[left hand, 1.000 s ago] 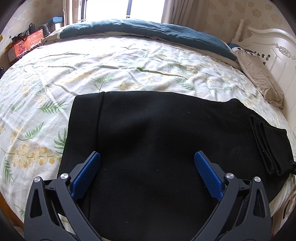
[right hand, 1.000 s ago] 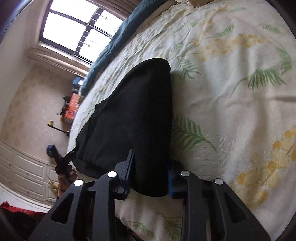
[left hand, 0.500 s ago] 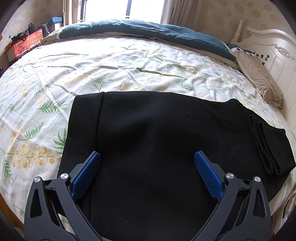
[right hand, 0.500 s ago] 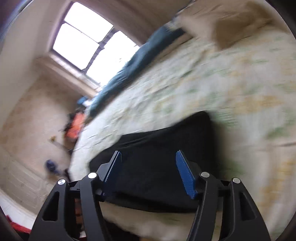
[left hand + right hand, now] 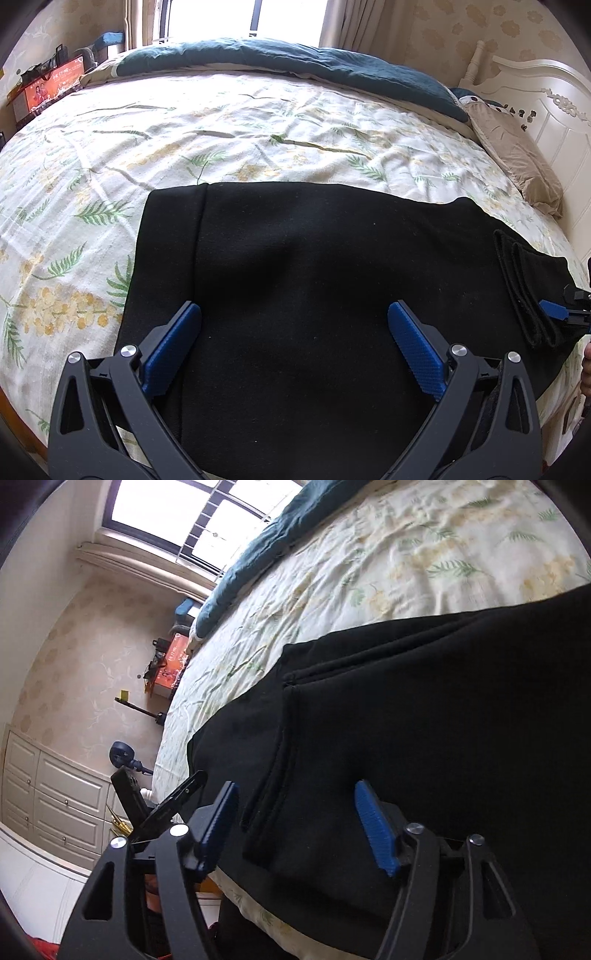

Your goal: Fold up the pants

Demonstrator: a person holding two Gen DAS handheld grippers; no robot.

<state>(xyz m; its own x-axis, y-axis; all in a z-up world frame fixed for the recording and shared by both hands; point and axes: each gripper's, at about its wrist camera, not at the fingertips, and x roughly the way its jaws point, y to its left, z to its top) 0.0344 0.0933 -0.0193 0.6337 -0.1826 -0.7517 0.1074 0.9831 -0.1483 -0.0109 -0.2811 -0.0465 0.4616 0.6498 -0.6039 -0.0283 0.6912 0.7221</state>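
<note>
We work over a wide bed (image 5: 155,122) dressed in a fern-and-blossom sheet, with a dark teal quilt (image 5: 295,59) bunched along its far edge and a tan pillow (image 5: 517,155) against the white headboard (image 5: 546,96). The black pants (image 5: 314,266) lie flat across the near half of the bed, reaching its near edge. In the left wrist view one narrow end of them sits doubled over in a thick fold at the right.

Our left gripper (image 5: 295,347) hovers over the middle of the pants with its jaws wide apart and nothing pinched. Our right gripper (image 5: 295,827) hangs over the folded end at the bed's edge; its jaws are opening, and cloth lies below the gap, but the blue pads do not press on it.

The risks, as we judge them: the doubled end is loose, so a passing finger could drag it and spring the fold open. The part at the bed's edge could slide off if we tug toward ourselves. If we pinch only the top layer on the next grab, the layers would shear and the fold would come out crooked.

For containers, we see only an orange box (image 5: 48,88) beyond the far left corner of the bed; we cannot tell what is in it.
</note>
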